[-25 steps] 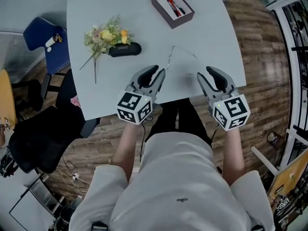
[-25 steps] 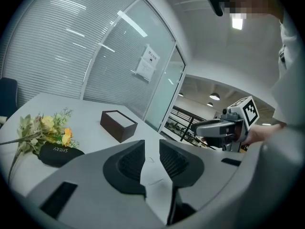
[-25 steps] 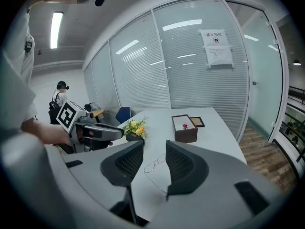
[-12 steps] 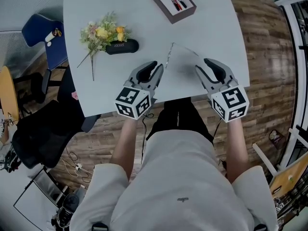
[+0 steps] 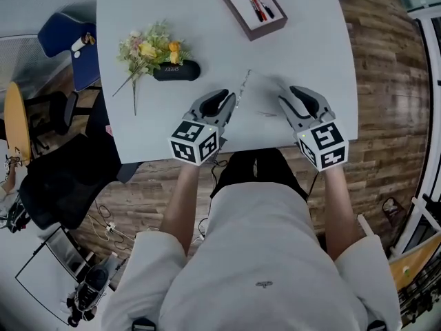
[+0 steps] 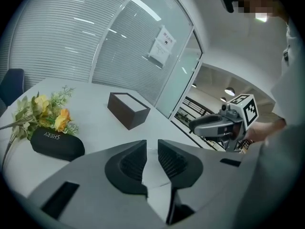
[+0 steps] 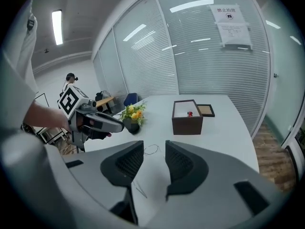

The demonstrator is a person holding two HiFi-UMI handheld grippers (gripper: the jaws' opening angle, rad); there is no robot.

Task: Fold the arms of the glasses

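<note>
The thin wire glasses (image 5: 256, 94) lie near the front of the pale grey table (image 5: 138, 129), their arms spread; in the right gripper view they (image 7: 139, 191) lie just beyond my jaws. My left gripper (image 5: 229, 101) hovers right by their left end. Its jaws (image 6: 152, 149) have just been closing to a narrow gap and hold nothing. My right gripper (image 5: 284, 101) is at their right end, open (image 7: 154, 147), nothing between its pads. I cannot tell whether either gripper touches the frame.
A black glasses case (image 5: 176, 69) and a bunch of flowers (image 5: 148, 50) lie at the left. A brown box (image 5: 251, 9) with pens stands at the far side. The table's front edge (image 5: 207, 150) runs just under both grippers. A blue chair (image 5: 69, 47) stands left of the table.
Both grippers have come down and forward toward the glasses, drawing closer to their two ends. The left gripper's jaws have narrowed.
</note>
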